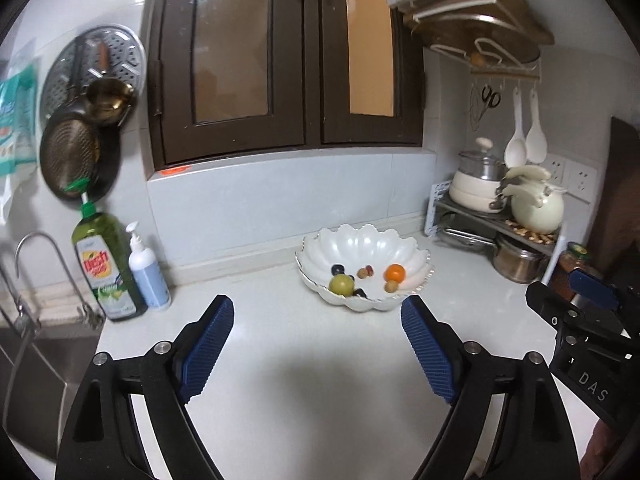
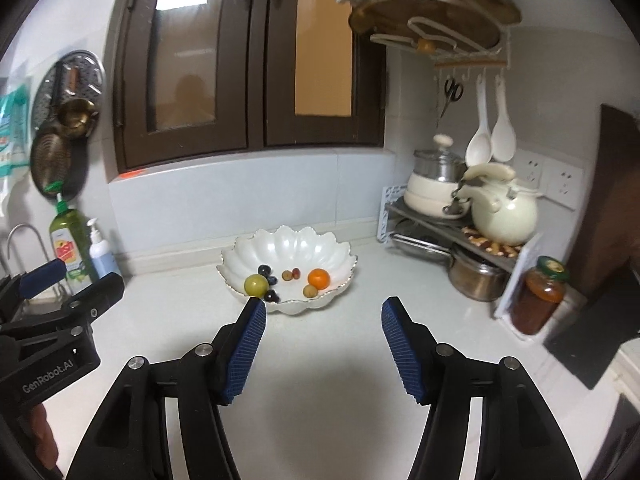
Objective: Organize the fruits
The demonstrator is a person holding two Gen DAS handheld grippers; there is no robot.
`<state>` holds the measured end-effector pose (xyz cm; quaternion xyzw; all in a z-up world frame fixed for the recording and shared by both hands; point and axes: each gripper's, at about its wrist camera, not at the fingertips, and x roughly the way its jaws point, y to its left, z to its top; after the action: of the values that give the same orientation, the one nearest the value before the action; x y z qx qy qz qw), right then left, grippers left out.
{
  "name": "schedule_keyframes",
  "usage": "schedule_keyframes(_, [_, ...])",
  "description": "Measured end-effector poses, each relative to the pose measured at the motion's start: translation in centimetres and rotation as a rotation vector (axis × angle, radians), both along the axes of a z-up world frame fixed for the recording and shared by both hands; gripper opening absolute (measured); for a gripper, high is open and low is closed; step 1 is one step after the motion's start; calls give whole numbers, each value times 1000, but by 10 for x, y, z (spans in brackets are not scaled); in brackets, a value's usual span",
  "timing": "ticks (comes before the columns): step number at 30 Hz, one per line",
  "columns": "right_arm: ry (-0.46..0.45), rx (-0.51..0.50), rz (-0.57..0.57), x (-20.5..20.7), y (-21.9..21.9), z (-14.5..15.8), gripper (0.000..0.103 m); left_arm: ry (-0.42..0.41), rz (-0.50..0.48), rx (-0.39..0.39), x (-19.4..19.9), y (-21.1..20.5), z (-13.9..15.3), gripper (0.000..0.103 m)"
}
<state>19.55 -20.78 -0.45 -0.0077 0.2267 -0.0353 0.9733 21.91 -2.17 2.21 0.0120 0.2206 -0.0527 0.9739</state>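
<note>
Kitchen counter: white bowl [image 2: 288, 246] sits just ahead of both claws, all visible fruit inside it. L claw [image 1: 317, 312] and R claw [image 2: 323, 312] hover w/ jaws spread wide, holding nothing. Scene fits fruit all gathered, or bowl awaiting sorting – can't tell which. Any pick: drop in from above, clear of the scalloped rim, squeeze gently as round fruit rolls. Count, big to small: 1 green fruit [image 2: 256, 284], 1 orange [image 2: 319, 278], approx 3 dark grapes [image 2: 264, 269], approx 3 small brown fruits [image 2: 310, 291]
</note>
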Motion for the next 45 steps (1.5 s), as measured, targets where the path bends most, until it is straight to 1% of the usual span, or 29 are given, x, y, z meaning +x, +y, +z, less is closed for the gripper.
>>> schedule_keyframes(5, [-39,-16,12,-46,2,6,62,-23,9,-7,-48,1,2,93])
schedule_keyframes(8, [-50,-13,17,-73,1,7,62,-35,3,-8,-73,3,3,93])
schedule_keyframes(12, [-53,1,14,-97,-1,5,62,-65,11,2,-102,7,7,96])
schedule_keyframes(18, [-65,6,6,-129,-2,5,62,-98,15,40,-139,8,13,98])
schedule_keyframes(20, [-72,6,4,-138,-2,6,62,-103,13,46,-147,8,15,98])
schedule_keyframes(32, [-101,20,8,-183,0,11,62,-138,9,24,-191,13,21,100])
schedule_keyframes(40, [-112,18,8,-197,3,13,62,-145,20,31,-206,14,21,100])
schedule_keyframes(45, [-111,18,8,-198,3,12,62,-145,18,32,-210,13,20,100])
